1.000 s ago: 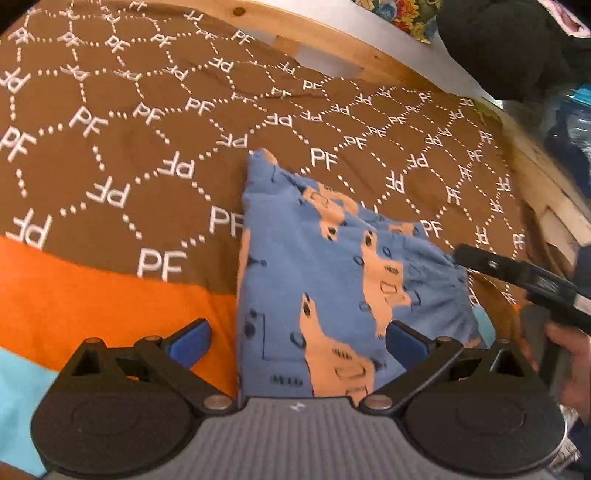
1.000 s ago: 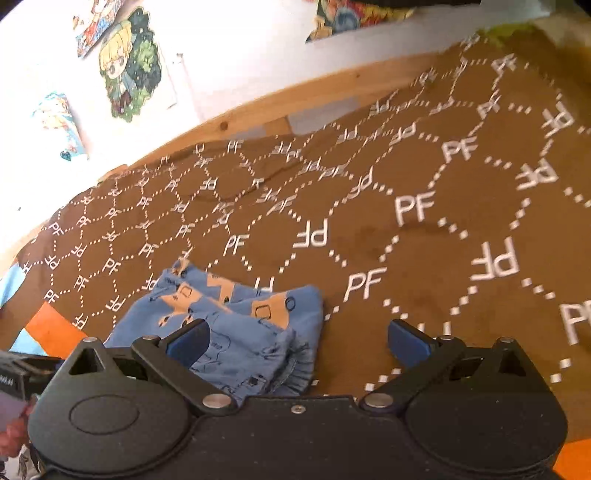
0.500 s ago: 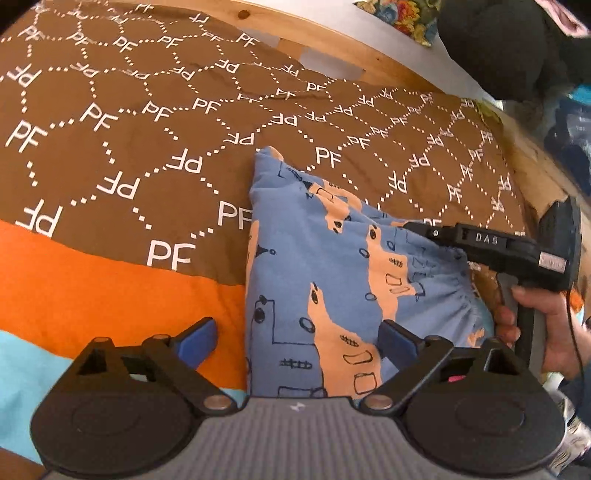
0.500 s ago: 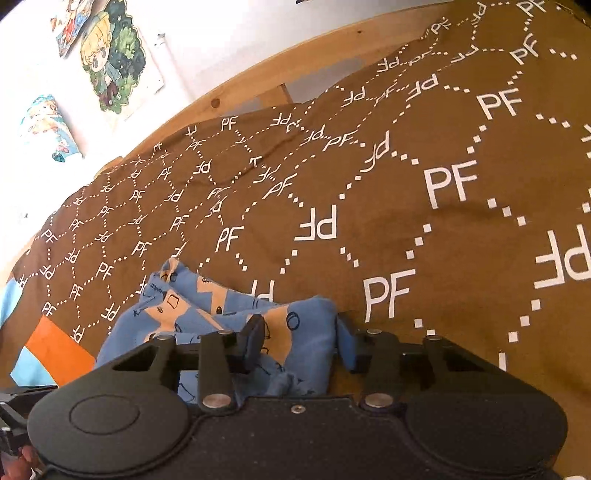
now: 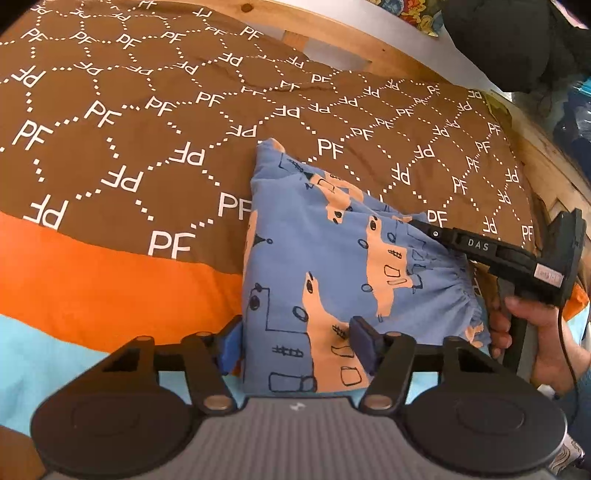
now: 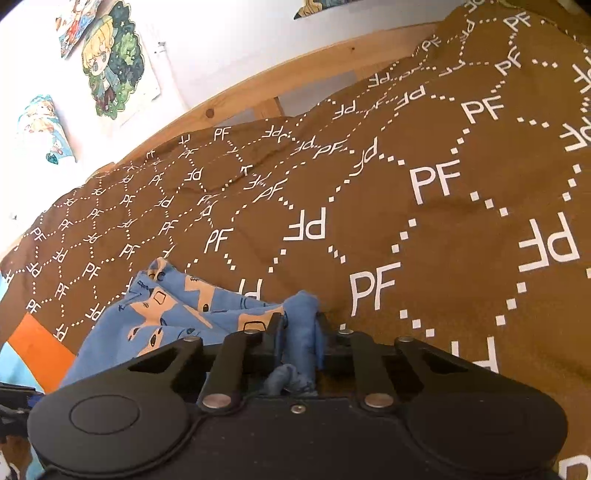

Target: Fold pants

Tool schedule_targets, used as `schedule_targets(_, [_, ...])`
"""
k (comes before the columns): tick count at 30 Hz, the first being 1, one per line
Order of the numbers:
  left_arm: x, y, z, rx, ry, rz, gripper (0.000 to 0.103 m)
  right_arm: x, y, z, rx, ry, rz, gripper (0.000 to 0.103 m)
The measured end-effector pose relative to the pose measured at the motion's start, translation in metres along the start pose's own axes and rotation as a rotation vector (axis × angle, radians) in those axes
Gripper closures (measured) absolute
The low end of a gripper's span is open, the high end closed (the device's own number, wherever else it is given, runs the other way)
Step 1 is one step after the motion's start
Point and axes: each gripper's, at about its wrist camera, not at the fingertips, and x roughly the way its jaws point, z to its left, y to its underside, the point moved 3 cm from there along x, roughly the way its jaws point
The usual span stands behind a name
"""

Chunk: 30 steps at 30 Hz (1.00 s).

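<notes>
The blue printed pants [image 5: 325,266] lie partly folded on the brown bedspread [image 5: 147,110]. The right tool [image 6: 300,332] is clenched on a bunched corner, while the left tool [image 5: 295,339] straddles the near hem, fingers still apart. If only one side lifts, the stacked layers may slide and undo the fold.

My left wrist camera sits low and close over the near end of the pants [image 5: 325,266], facing twelve o'clock toward the wooden bed rail [image 5: 332,33]. My right wrist camera, closer still, looks across the brown blanket [image 6: 406,229] to the posters [image 6: 114,62] at eleven o'clock. Both views share pants, blanket and rail; my right gripper [image 5: 417,223] shows at three o'clock in the left view.
</notes>
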Motion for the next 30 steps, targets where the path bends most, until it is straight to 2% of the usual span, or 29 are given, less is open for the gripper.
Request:
schedule_targets(1, [0.000, 0.000, 0.001, -0.003, -0.009, -0.002, 0.050, -0.001, 0.001, 0.001, -0.006, 0.006, -0.008, 0.089])
schedule_targets(6, [-0.003, 0.002, 0.008, -0.032, -0.002, -0.014, 0.062, -0.004, 0.008, 0.016, -0.089, 0.063, -0.046, 0.093])
schedule_targets(15, [-0.005, 0.003, 0.003, -0.015, -0.024, -0.025, 0.067, -0.007, 0.012, 0.033, -0.208, 0.135, -0.097, 0.096])
schedule_targets(18, [-0.009, 0.002, -0.002, 0.008, -0.034, -0.037, 0.073, -0.015, 0.013, 0.044, -0.271, 0.157, -0.148, 0.097])
schedule_targets(24, [-0.027, -0.002, -0.011, 0.027, 0.008, -0.126, 0.078, -0.030, 0.009, 0.065, -0.380, 0.196, -0.220, 0.098])
schedule_targets(30, [-0.038, -0.011, -0.018, 0.075, 0.032, -0.192, 0.080, -0.044, -0.011, 0.083, -0.484, 0.237, -0.310, 0.098])
